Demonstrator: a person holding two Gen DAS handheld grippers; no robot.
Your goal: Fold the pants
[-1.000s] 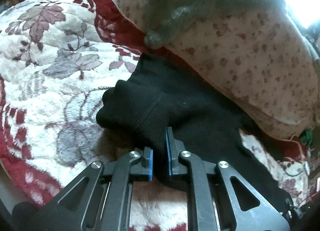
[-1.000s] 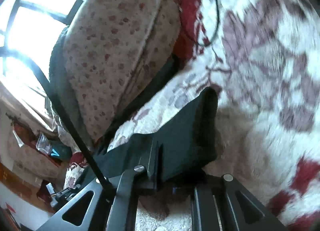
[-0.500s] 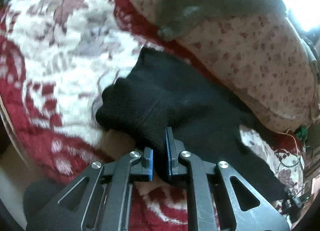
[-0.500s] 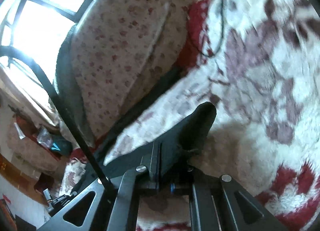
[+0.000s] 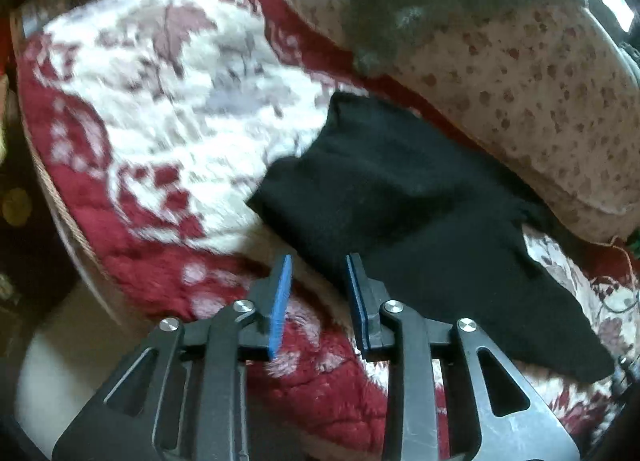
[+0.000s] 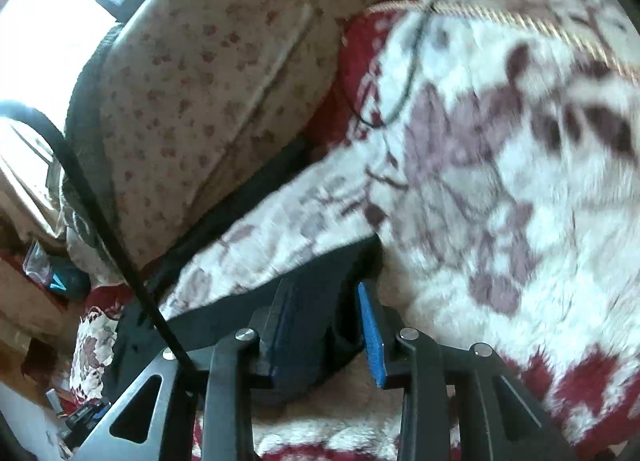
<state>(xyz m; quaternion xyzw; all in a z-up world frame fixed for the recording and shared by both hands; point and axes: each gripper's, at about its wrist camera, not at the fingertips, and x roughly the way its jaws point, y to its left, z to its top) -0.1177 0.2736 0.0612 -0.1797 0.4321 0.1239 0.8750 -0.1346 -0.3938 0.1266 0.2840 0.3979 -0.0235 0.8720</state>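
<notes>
Black knit pants [image 5: 404, 197] are lying folded on a fluffy white-and-red floral blanket [image 5: 160, 109], just beside a speckled beige cushion [image 5: 532, 101] at the far right. The left gripper [image 5: 318, 293] is hanging with blue-padded jaws partly apart, having just been opening; the near edge of the pants is showing in the gap, unpressed. The right gripper [image 6: 326, 325] is likewise standing partly open, having just been opening, with a pants fold [image 6: 332, 273] lying loose between its pads.
</notes>
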